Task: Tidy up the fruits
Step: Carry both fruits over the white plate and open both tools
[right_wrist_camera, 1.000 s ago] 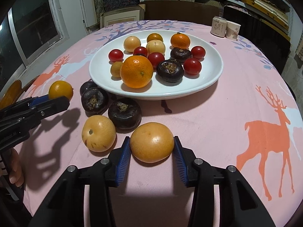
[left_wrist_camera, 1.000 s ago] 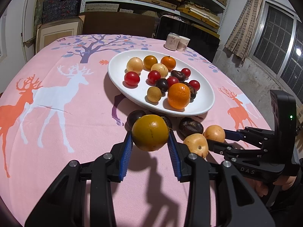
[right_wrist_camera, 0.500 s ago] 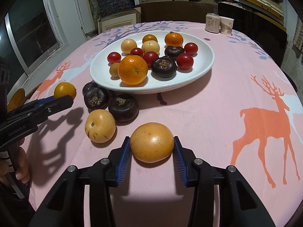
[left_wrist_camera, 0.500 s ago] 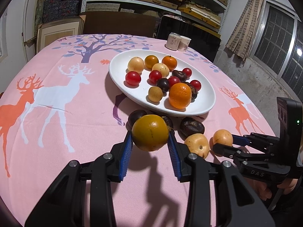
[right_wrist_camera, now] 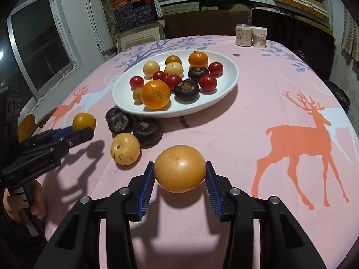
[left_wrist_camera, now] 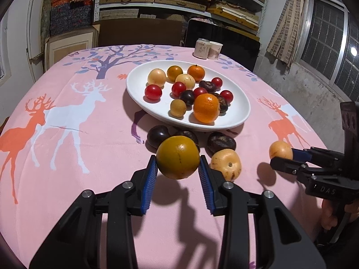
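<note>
My left gripper [left_wrist_camera: 177, 163] is shut on a yellow-green fruit [left_wrist_camera: 177, 157], held above the pink cloth in front of the white plate [left_wrist_camera: 242, 114]. In the right wrist view that same fruit [right_wrist_camera: 84, 122] shows between the left gripper's fingers at the left. My right gripper [right_wrist_camera: 179, 174] is shut on a pale orange fruit [right_wrist_camera: 179, 168], lifted just off the cloth; the left wrist view shows this fruit [left_wrist_camera: 280, 150] at the right. A pale yellow fruit [right_wrist_camera: 125, 149] and three dark fruits [right_wrist_camera: 147, 131] lie on the cloth before the plate, which holds several oranges, tomatoes and other fruits.
A can [right_wrist_camera: 243, 34] and a paper cup [right_wrist_camera: 259, 37] stand at the table's far edge. A hand [right_wrist_camera: 36, 201] grips the left tool's handle. Shelves with boxes fill the back wall. The deer-print cloth [right_wrist_camera: 291, 134] covers the whole round table.
My right gripper has drawn back and to the right with the pale orange fruit, away from the loose fruits, and lifted a little. The left gripper and its fruit have stayed put.
</note>
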The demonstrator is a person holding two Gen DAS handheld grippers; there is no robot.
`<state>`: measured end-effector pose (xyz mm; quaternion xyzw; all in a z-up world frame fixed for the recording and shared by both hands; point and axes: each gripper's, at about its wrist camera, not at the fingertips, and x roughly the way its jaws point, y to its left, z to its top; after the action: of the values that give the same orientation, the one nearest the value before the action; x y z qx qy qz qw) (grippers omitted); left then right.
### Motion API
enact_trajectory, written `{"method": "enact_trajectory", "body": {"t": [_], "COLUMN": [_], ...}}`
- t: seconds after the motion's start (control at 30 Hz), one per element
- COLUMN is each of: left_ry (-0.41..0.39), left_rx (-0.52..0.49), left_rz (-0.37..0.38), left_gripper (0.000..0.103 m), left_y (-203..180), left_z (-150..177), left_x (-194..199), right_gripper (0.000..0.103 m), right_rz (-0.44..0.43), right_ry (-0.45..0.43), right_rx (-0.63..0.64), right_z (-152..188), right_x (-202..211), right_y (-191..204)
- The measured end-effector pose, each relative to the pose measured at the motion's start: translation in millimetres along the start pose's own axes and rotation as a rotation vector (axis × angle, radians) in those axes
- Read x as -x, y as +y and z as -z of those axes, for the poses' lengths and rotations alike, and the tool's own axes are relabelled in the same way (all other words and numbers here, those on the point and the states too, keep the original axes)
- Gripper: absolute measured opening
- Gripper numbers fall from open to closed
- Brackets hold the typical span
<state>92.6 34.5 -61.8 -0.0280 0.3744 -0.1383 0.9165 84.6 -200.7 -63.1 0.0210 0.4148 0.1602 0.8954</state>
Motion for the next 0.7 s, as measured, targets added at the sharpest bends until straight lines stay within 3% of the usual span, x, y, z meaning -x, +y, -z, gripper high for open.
{"method": "enact_trajectory", "body": {"t": [0.43, 0.7], "left_ry": [-0.027, -0.033], "left_rx": [-0.051, -0.067], "left_rz": [-0.036, -0.043], "left_gripper": [0.037, 0.037], "left_y": [-20, -14], "left_z": [-15, -51], "left_x": [20, 13], "right_gripper": [0.045, 0.045], "right_rz": [-0.034, -0.028], "right_ry": [-0.095, -0.128], "right_rx": [-0.006, -0.004], "right_z": [-14, -45], "right_x": [42, 47], "right_y": [-9, -23]}}
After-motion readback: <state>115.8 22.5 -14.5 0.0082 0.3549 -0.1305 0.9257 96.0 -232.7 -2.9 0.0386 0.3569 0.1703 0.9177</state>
